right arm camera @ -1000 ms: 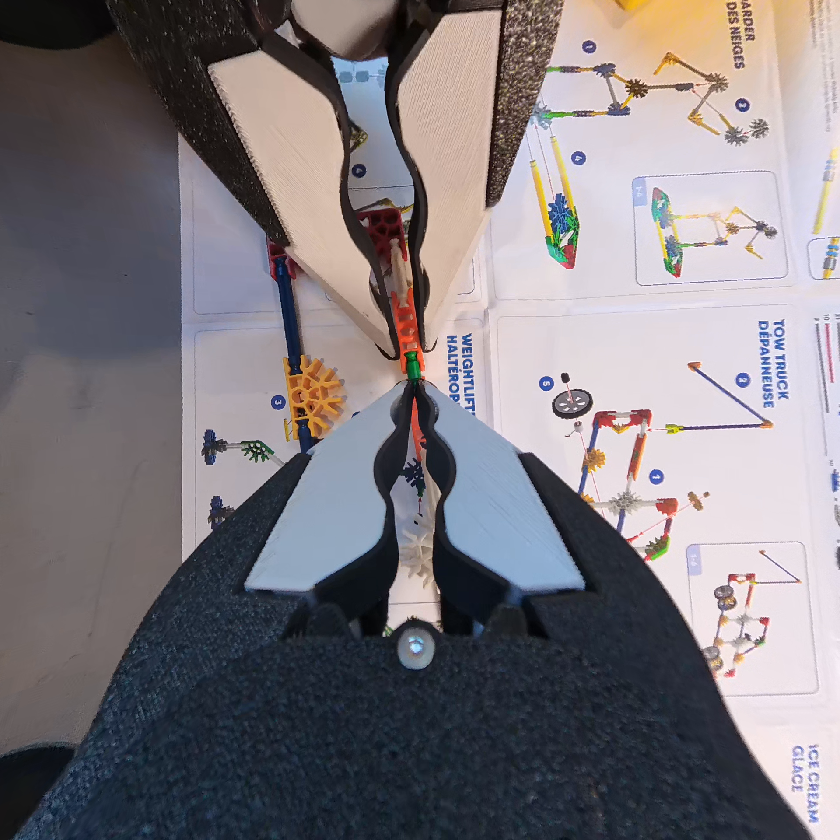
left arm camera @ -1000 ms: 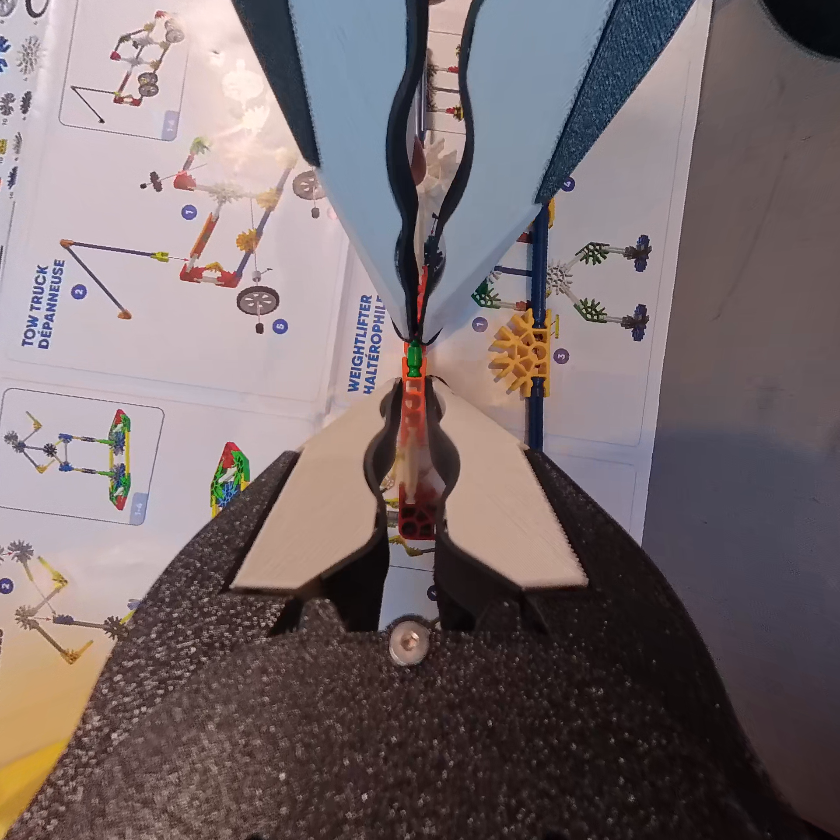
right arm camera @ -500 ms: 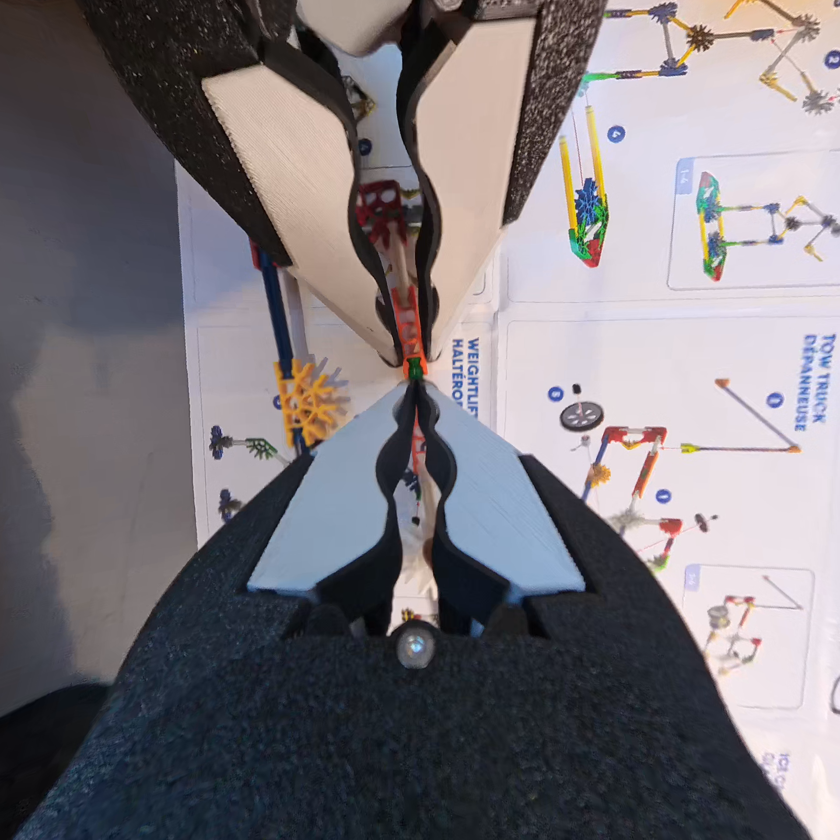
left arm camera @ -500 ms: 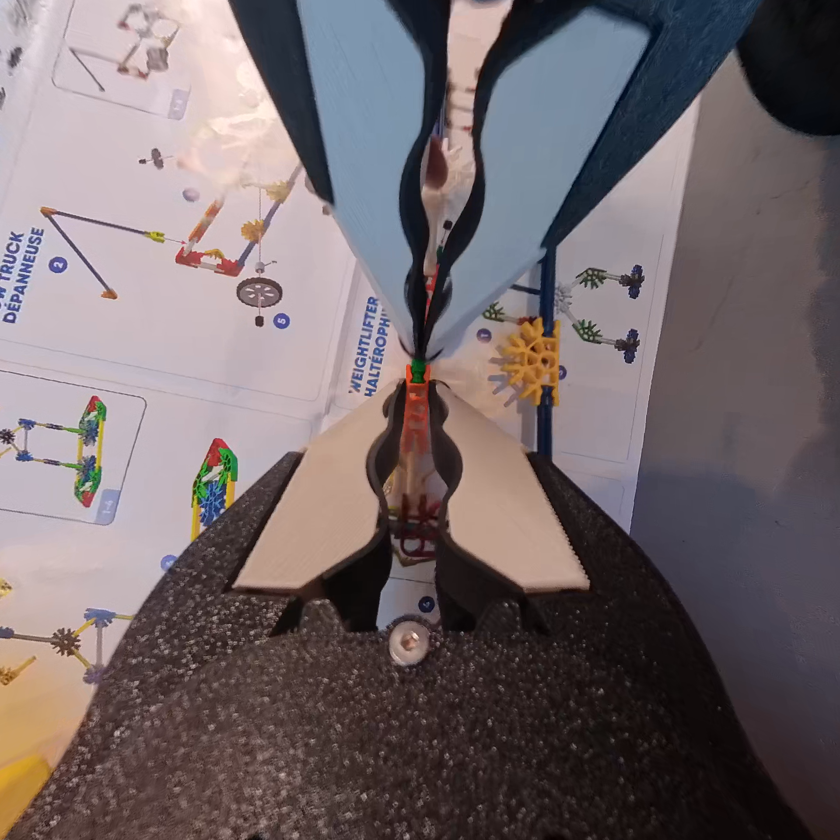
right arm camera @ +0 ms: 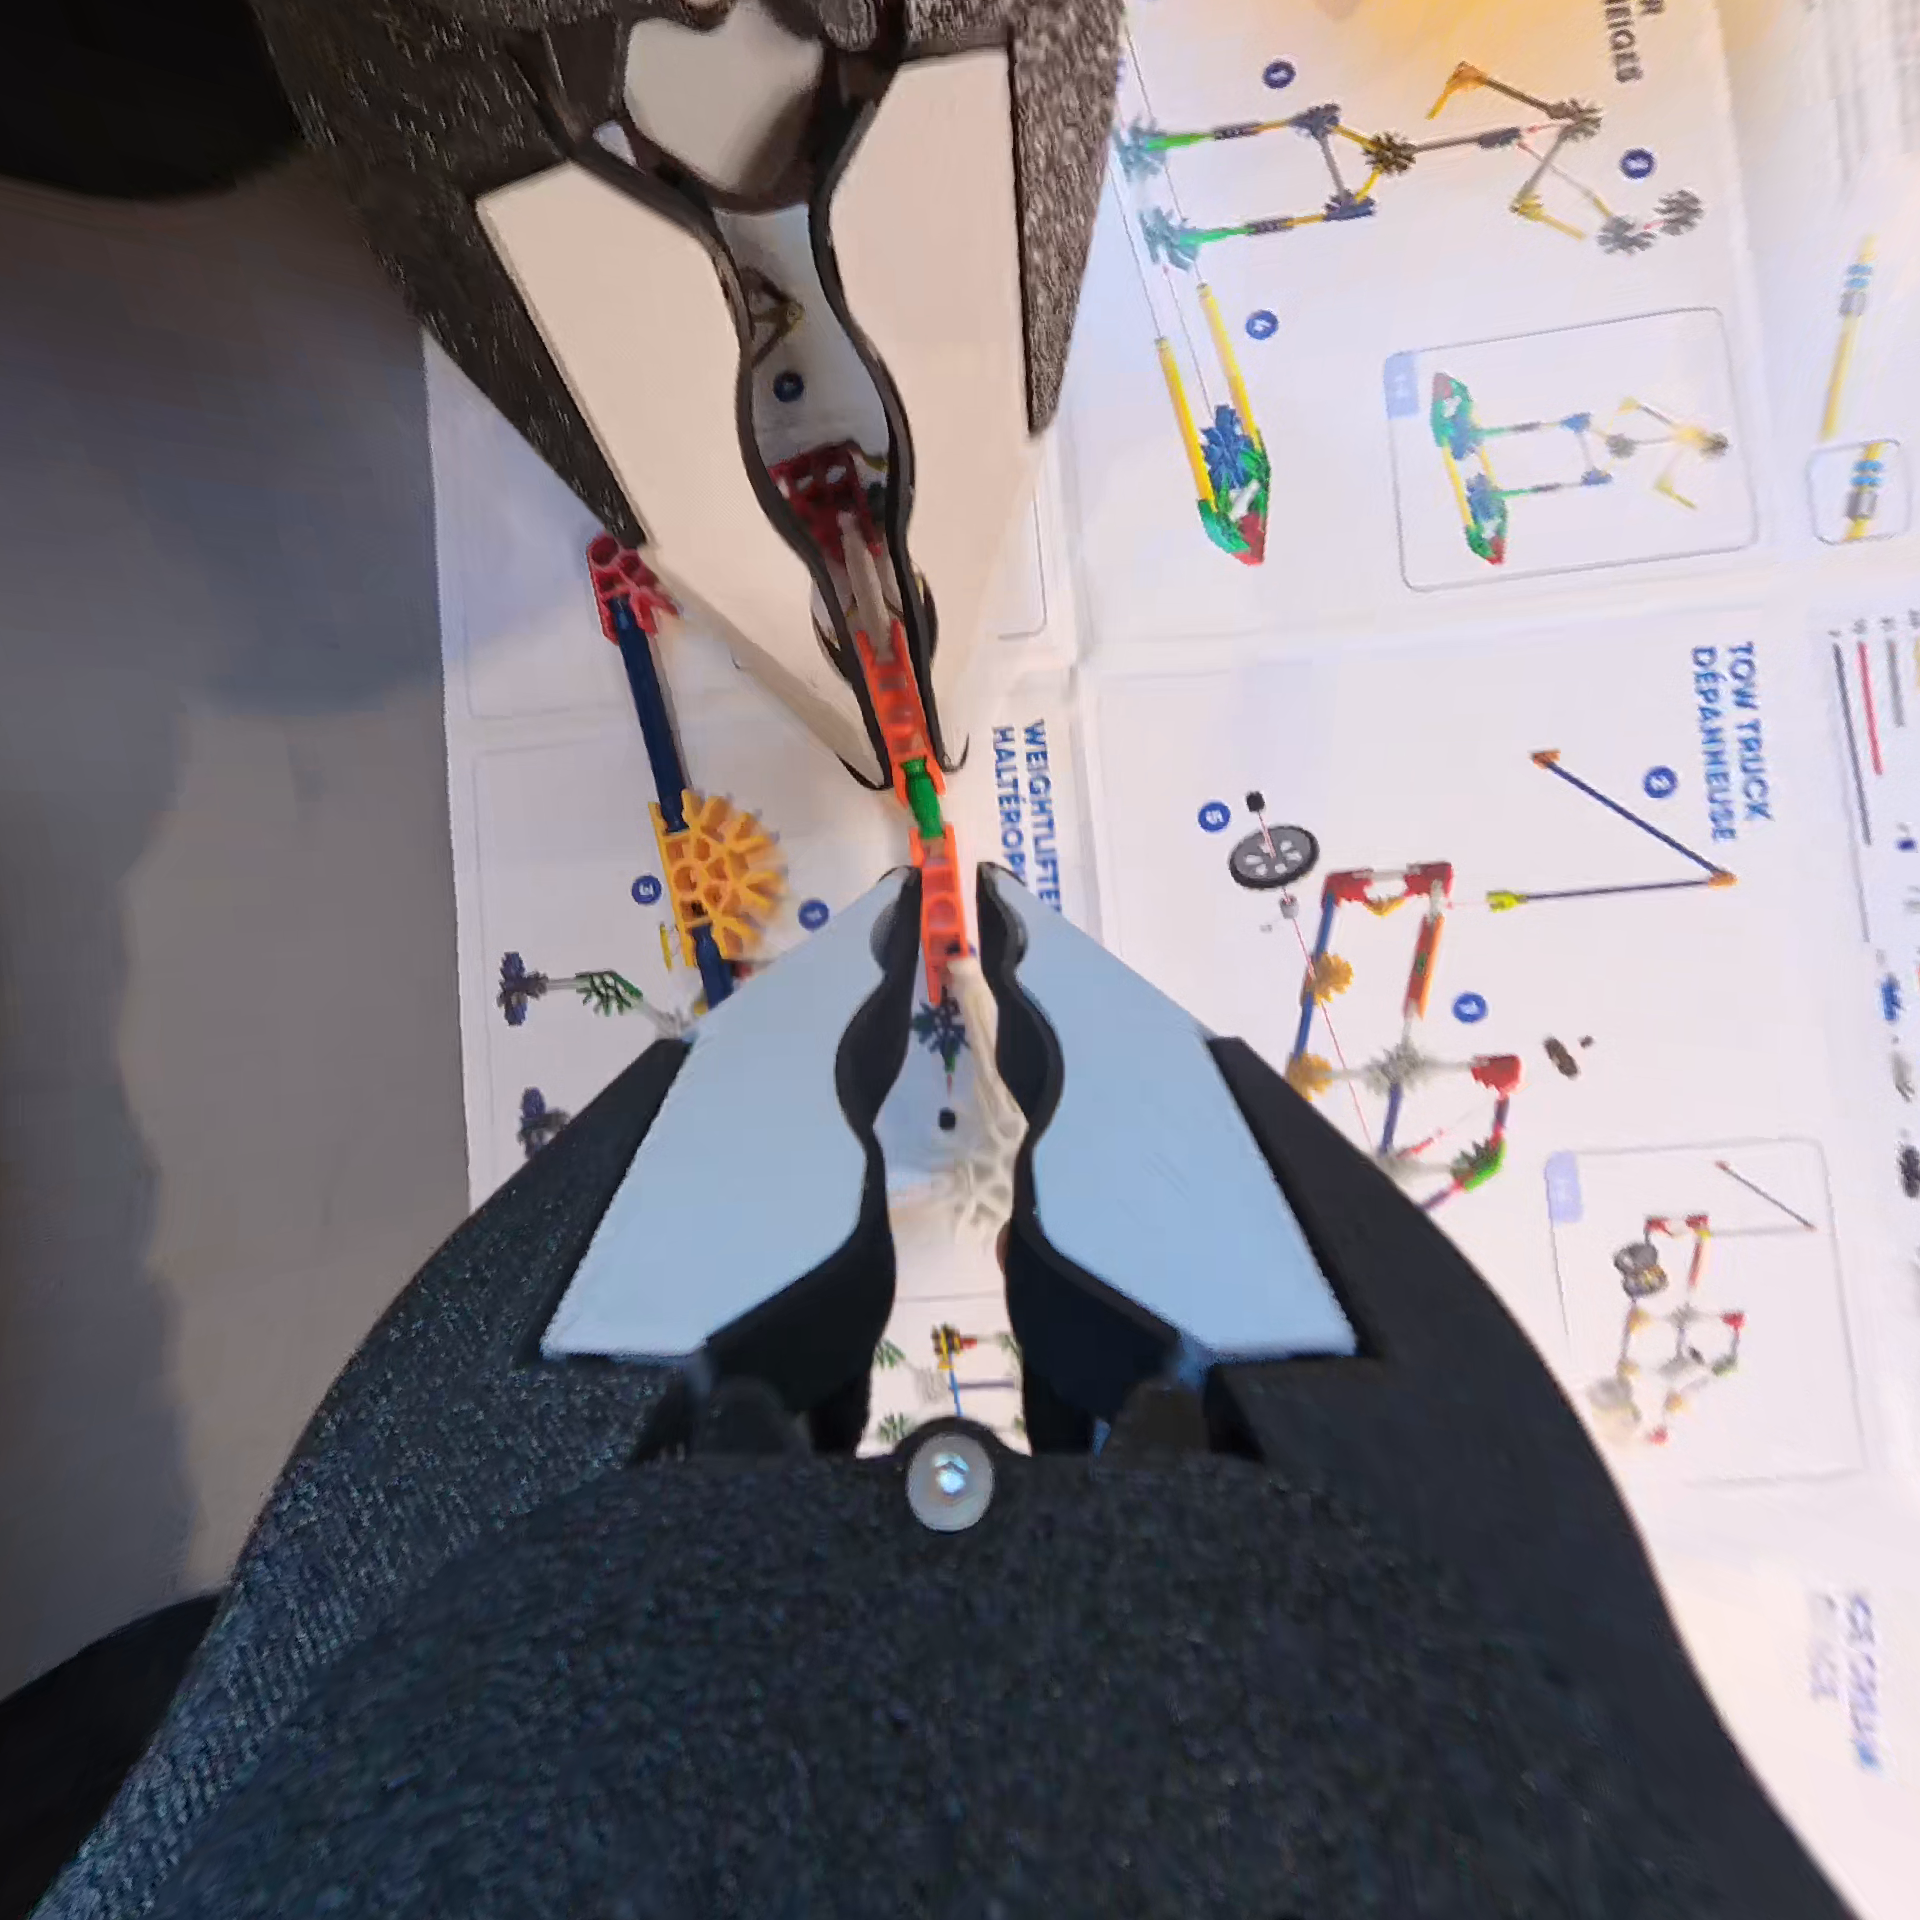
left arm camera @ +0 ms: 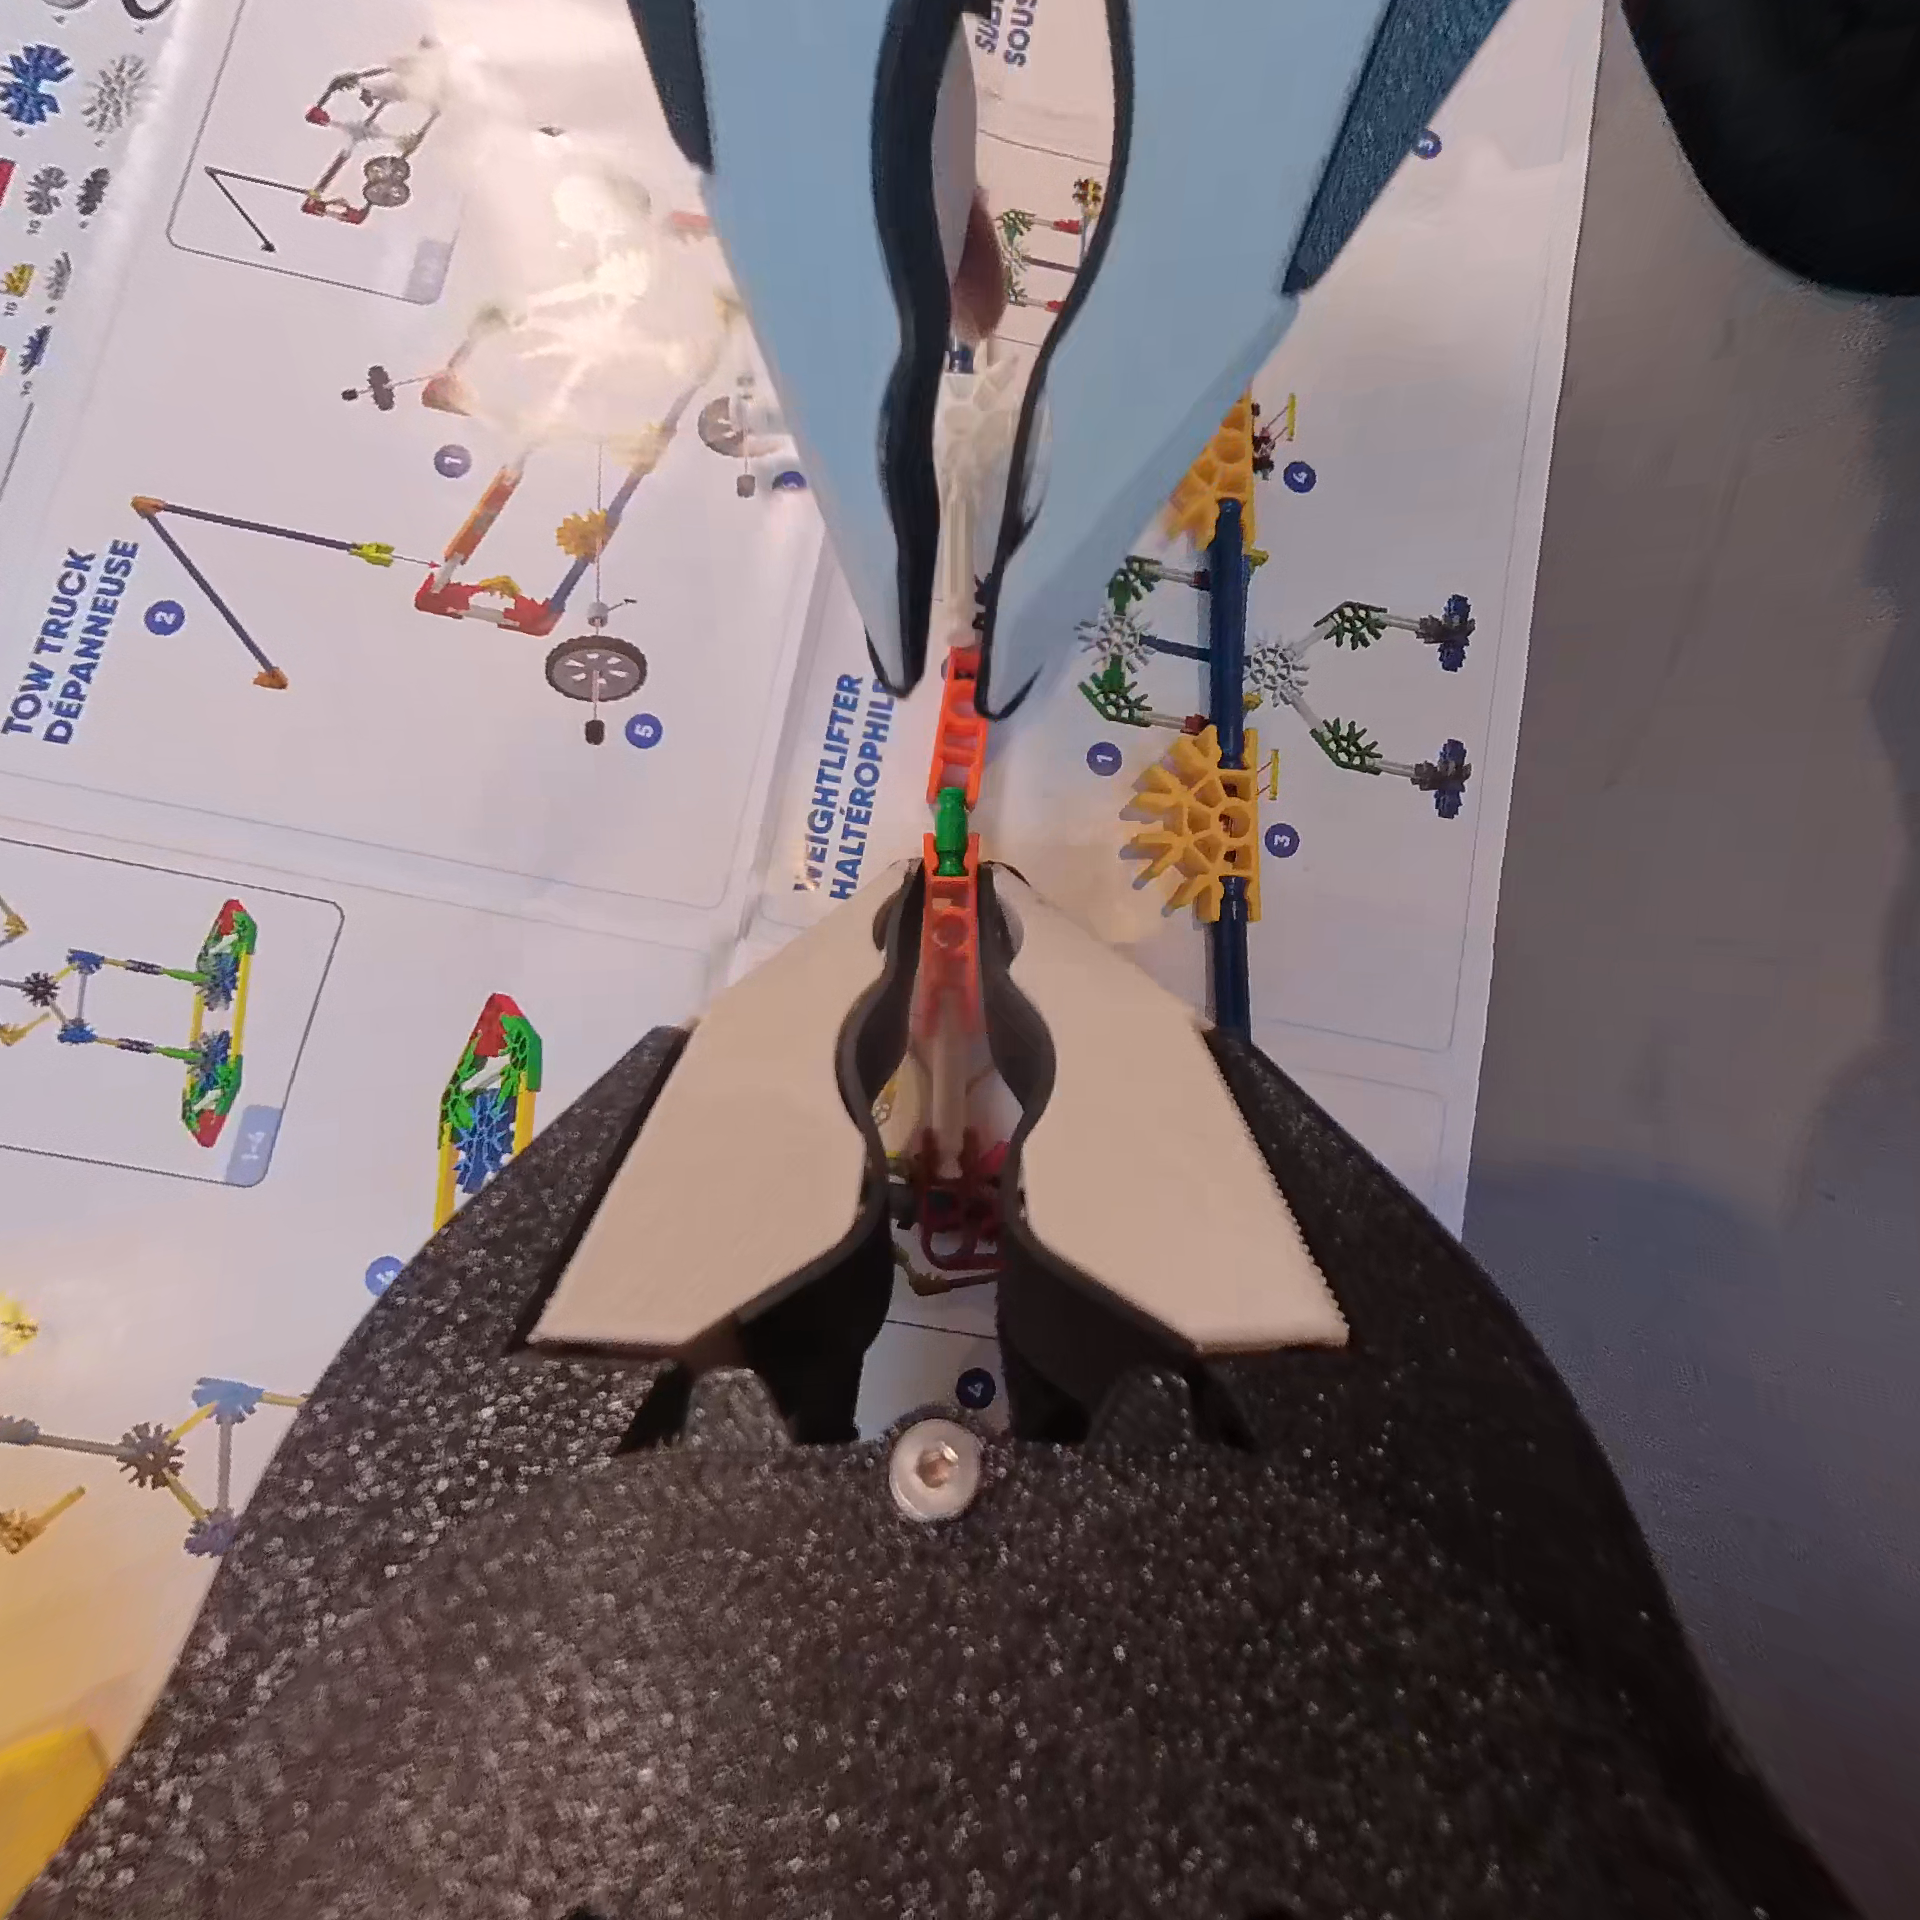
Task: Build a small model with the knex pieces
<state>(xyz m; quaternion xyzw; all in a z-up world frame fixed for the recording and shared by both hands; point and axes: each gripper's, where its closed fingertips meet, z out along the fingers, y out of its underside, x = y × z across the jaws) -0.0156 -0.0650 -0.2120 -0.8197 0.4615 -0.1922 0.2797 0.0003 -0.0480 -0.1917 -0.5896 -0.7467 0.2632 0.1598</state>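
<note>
My left gripper [left arm camera: 951,878], with beige fingers, is shut on an orange connector [left arm camera: 951,925]; a white rod and a red connector [left arm camera: 961,1205] sit farther back between its fingers. A short green rod [left arm camera: 951,826] joins this to a second orange connector [left arm camera: 961,732]. That one lies between the tips of my right gripper [right arm camera: 945,883], whose blue fingers stand slightly apart around it [right arm camera: 940,914]. A white rod and a white snowflake connector [right arm camera: 982,1184] sit between its fingers. The grippers face each other tip to tip above the instruction sheet [left arm camera: 623,810].
A blue rod with yellow connectors [left arm camera: 1210,821] lies on the sheet beside the grippers; in the right wrist view [right arm camera: 717,873] it ends in a red connector [right arm camera: 623,582]. Bare grey tabletop [left arm camera: 1714,935] lies past the sheet's edge. A yellow object [left arm camera: 42,1766] sits at lower left. Both grippers' tips are close together, under 4 cm apart.
My right gripper's jaws have parted from tightly closed. The grippers have drawn a little apart, so the green rod and the second orange connector show between the tips.
</note>
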